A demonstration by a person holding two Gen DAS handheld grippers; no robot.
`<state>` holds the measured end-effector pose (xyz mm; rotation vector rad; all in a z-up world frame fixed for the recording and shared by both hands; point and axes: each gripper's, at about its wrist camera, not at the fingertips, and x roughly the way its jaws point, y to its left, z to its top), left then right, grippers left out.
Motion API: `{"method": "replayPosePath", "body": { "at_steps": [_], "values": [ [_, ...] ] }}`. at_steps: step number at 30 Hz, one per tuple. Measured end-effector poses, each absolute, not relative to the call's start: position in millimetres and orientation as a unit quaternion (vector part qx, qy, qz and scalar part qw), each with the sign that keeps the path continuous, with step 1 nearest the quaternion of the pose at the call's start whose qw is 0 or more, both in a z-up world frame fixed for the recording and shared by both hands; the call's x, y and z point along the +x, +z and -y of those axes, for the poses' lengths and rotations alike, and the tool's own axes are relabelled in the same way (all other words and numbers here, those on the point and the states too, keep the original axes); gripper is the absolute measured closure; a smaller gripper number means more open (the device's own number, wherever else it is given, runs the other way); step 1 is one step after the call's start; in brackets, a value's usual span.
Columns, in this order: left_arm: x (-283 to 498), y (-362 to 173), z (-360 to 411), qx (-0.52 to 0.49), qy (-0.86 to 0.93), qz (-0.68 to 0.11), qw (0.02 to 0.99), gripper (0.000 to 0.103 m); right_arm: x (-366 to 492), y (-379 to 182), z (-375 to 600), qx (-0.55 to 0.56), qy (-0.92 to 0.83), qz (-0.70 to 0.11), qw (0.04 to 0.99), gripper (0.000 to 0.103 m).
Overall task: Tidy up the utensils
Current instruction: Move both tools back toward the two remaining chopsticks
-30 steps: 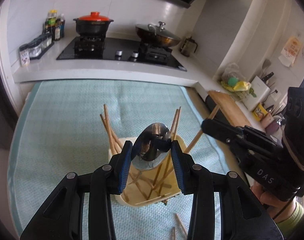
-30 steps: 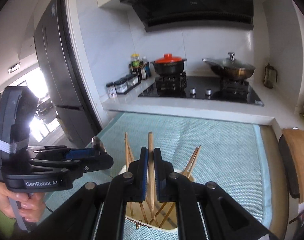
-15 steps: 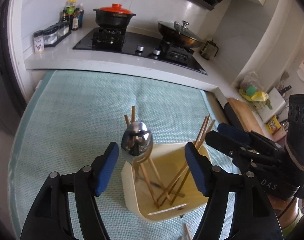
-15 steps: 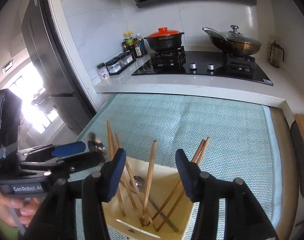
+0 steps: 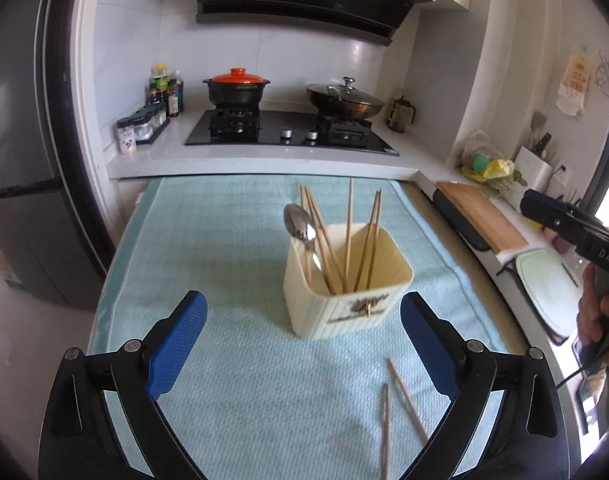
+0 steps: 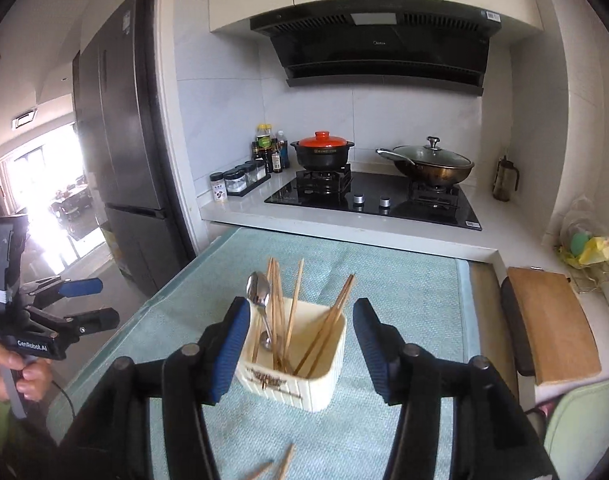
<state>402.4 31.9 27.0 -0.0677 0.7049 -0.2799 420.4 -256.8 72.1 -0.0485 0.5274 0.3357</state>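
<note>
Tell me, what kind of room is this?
A home kitchen, most likely: a black gas stove holds a black pot with an orange lid, a black range hood hangs above, and a dark tall fridge stands nearby.

Home kitchen, gas hob (image 6: 374, 198), range hood (image 6: 380, 46), fridge (image 6: 116, 140), spice jars (image 5: 140, 128)

Pale cream ribbed plastic utensil holder (image 5: 346, 288) with a brown printed motif on its front, centre frame. Tan wooden chopsticks (image 5: 348, 236) and shiny silver metal spoon (image 5: 300, 224) inside. Light teal woven checked mat (image 5: 224, 248) underneath. Blue pads, black frames on left gripper (image 5: 302, 346) and right gripper (image 6: 302, 350). Black pot with orange-red lid (image 5: 236, 88), upper centre. Glossy black hob (image 5: 288, 136).
</note>
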Motion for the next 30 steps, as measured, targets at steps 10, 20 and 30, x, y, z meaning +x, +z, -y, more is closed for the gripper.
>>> {"method": "replayPosePath", "body": {
  "at_steps": [10,20,30],
  "values": [
    [274,-57,-37,-0.04,-0.082,-0.351,0.932,0.005,271,-12,281,-0.023,0.111,-0.254,0.961,0.048],
    [255,-98,-7,-0.031,-0.096,-0.378,0.92,0.005,230,-71,303,0.042,0.086,-0.312,0.945,0.048],
    [256,-115,6,-0.043,-0.104,-0.425,0.898,0.004,223,-70,300,0.021,0.085,-0.288,0.953,0.028]
  ]
}}
